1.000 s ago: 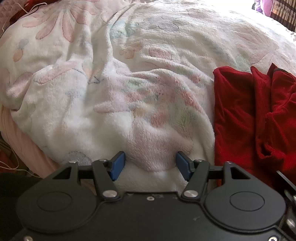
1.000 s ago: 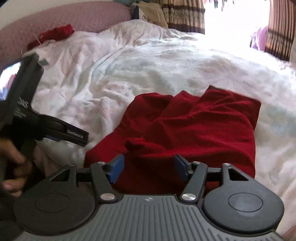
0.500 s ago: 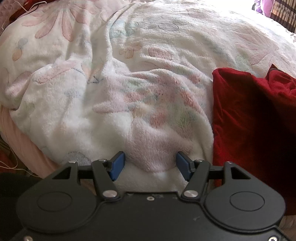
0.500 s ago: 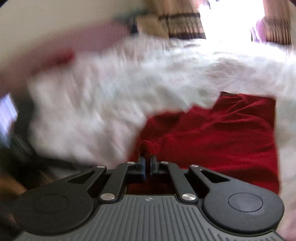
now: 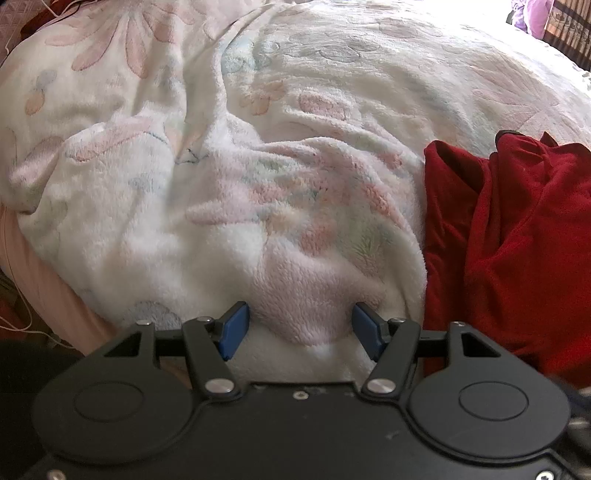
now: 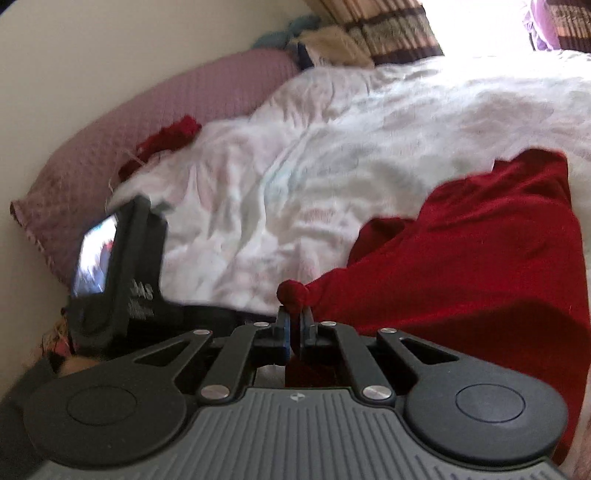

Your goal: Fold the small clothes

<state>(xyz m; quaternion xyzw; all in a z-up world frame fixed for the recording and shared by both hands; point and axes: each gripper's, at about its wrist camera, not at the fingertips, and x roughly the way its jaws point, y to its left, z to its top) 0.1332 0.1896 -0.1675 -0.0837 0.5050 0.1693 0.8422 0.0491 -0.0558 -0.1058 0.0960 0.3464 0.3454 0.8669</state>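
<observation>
A red garment [image 6: 480, 266] lies rumpled on a white fleece blanket [image 6: 332, 155] on a bed. My right gripper [image 6: 294, 321] is shut on a bunched near-left corner of the red garment and holds it lifted, with a small knot of cloth sticking up between the pads. In the left wrist view the garment [image 5: 517, 236] rises as a fold at the right edge. My left gripper [image 5: 299, 328] is open and empty, over the blanket [image 5: 221, 184] to the left of the garment.
A pink pillow [image 6: 155, 147] lies along the wall at the back left, with another red cloth [image 6: 166, 142] beside it. The left gripper's body with its screen [image 6: 118, 258] shows at the left of the right wrist view. Striped curtains [image 6: 388, 33] hang behind the bed.
My right gripper closed on the garment's near-left corner and lifted it, swinging left. The garment's edge has risen in the left wrist view. My left gripper stayed still and open.
</observation>
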